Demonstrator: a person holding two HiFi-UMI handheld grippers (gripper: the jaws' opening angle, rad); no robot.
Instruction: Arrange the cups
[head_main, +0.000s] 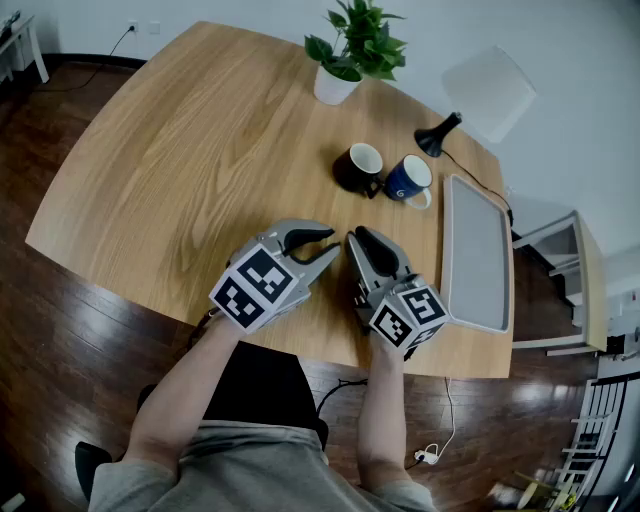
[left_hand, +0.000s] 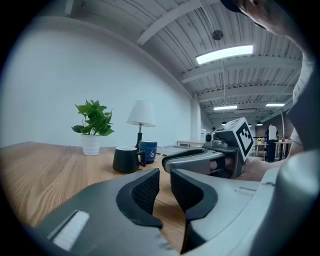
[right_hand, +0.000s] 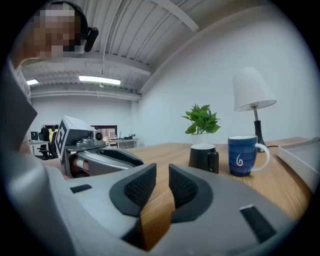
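Note:
A black cup (head_main: 358, 168) and a blue cup (head_main: 408, 181) with a white handle stand side by side on the wooden table (head_main: 200, 170), right of centre. Both show ahead of the jaws in the left gripper view, black cup (left_hand: 126, 159) and blue cup (left_hand: 149, 151), and in the right gripper view, black cup (right_hand: 204, 158) and blue cup (right_hand: 243, 155). My left gripper (head_main: 335, 243) and right gripper (head_main: 356, 238) hover close together near the table's front edge, well short of the cups. On each, left gripper (left_hand: 165, 175) and right gripper (right_hand: 162, 172), the jaws stand nearly together with nothing between them.
A grey tray (head_main: 477, 255) lies along the table's right side, just right of the blue cup. A potted plant (head_main: 350, 55) and a black desk lamp (head_main: 437, 135) stand behind the cups. Bare tabletop stretches to the left.

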